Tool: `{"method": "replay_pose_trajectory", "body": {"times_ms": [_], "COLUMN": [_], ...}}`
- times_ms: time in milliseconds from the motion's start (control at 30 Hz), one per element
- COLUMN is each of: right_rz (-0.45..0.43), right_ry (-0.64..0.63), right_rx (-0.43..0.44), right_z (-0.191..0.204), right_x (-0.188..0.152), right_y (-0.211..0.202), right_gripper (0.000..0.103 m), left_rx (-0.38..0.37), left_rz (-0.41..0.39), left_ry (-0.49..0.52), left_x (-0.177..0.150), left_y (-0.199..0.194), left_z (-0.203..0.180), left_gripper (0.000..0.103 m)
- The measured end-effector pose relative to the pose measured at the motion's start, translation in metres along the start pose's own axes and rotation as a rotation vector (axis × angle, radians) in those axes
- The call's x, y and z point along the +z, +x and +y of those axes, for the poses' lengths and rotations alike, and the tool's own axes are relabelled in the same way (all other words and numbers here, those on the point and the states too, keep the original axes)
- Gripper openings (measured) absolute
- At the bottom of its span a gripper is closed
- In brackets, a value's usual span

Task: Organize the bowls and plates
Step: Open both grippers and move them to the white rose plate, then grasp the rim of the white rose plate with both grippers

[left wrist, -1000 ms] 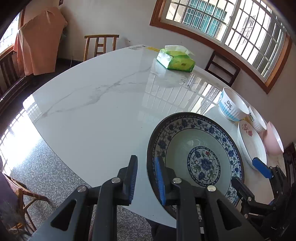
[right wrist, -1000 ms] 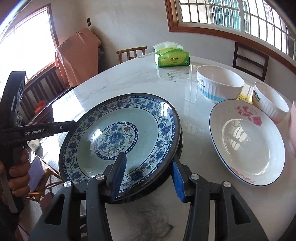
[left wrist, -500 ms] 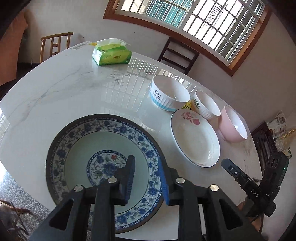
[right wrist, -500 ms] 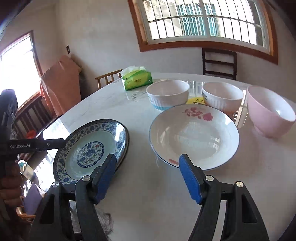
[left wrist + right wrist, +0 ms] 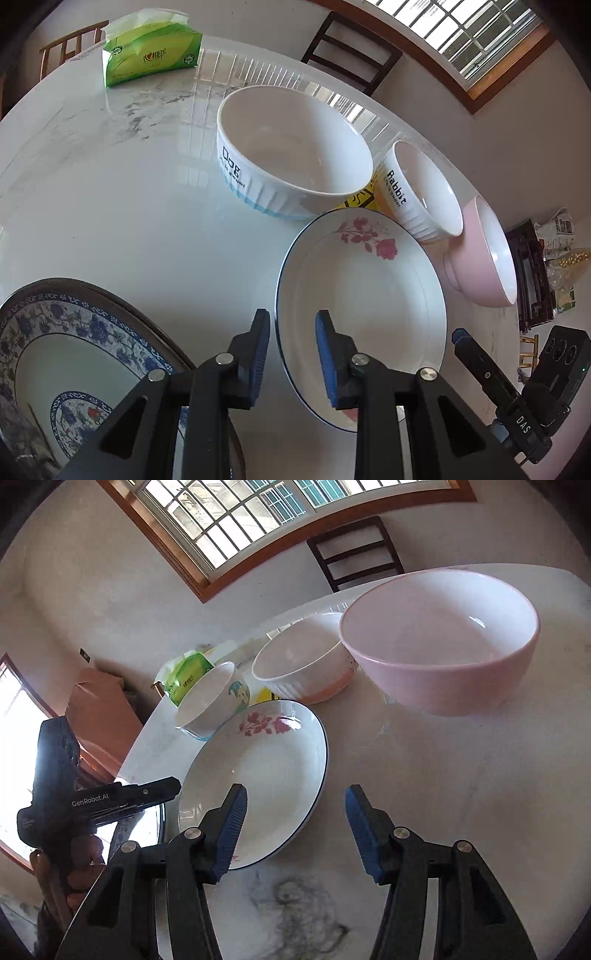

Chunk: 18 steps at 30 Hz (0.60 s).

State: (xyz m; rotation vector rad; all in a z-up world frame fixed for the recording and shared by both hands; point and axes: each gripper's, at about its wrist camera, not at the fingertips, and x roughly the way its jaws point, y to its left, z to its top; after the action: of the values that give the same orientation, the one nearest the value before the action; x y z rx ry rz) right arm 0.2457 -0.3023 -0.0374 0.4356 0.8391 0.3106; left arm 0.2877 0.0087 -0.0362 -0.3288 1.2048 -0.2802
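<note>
A white plate with a red flower [image 5: 362,295] lies flat on the marble table [image 5: 129,206]. My left gripper [image 5: 291,330] stands open, narrowly, with the plate's left rim between its jaws and no pad pressing on it. My right gripper [image 5: 295,819] is open and its jaws are closing: the plate's [image 5: 258,771] near right rim sits between them, one finger over the plate, the other over bare table. A blue-patterned plate [image 5: 74,350] rests at the lower left. Behind stand a "Dog" bowl [image 5: 295,147], a "Rabbit" bowl [image 5: 424,192] and a pink bowl [image 5: 439,646].
A green tissue pack [image 5: 151,51] lies at the table's far side. A yellow item [image 5: 362,197] shows between the two white bowls. Dark chairs [image 5: 354,554] stand behind the table under the window. A hand [image 5: 85,853] holds the left gripper's body at the left.
Both grippers have swung right, away from the blue-patterned plate and over to the white flowered plate. The blue plate now lies at the left, free of both. The right gripper has rolled.
</note>
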Motion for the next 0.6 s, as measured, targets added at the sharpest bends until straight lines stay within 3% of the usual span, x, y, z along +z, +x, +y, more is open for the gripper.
{"method": "replay_pose_trajectory", "body": {"times_ms": [67, 133, 167, 300, 433, 600], "right_rz": [0.014, 0.021, 0.024, 0.054, 0.08, 0.1], "right_ry": [-0.005, -0.01, -0.015, -0.006, -0.017, -0.037], "right_rx": [0.0, -0.002, -0.008, -0.011, -0.022, -0.035], "right_z": [-0.001, -0.003, -0.004, -0.008, -0.009, -0.008], "right_x": [0.003, 0.004, 0.004, 0.007, 0.008, 0.009], "right_y": [0.005, 0.009, 0.01, 0.019, 0.027, 0.031], "right_gripper": [0.054, 0.054, 0.054, 0.054, 0.054, 0.052], "left_rx": [-0.005, 0.03, 0.051, 0.075, 0.129, 0.076], "left_rz": [0.024, 0.021, 0.014, 0.001, -0.007, -0.007], "left_ry": [0.011, 0.028, 0.032, 0.018, 0.072, 0.064], "left_x": [0.002, 0.003, 0.001, -0.002, -0.006, -0.011], "left_y": [0.006, 0.008, 0.009, 0.009, 0.013, 0.015], "left_z": [-0.001, -0.004, -0.006, -0.008, -0.016, -0.021], "left_gripper": [0.032, 0.055, 0.058, 0.058, 0.058, 0.058]}}
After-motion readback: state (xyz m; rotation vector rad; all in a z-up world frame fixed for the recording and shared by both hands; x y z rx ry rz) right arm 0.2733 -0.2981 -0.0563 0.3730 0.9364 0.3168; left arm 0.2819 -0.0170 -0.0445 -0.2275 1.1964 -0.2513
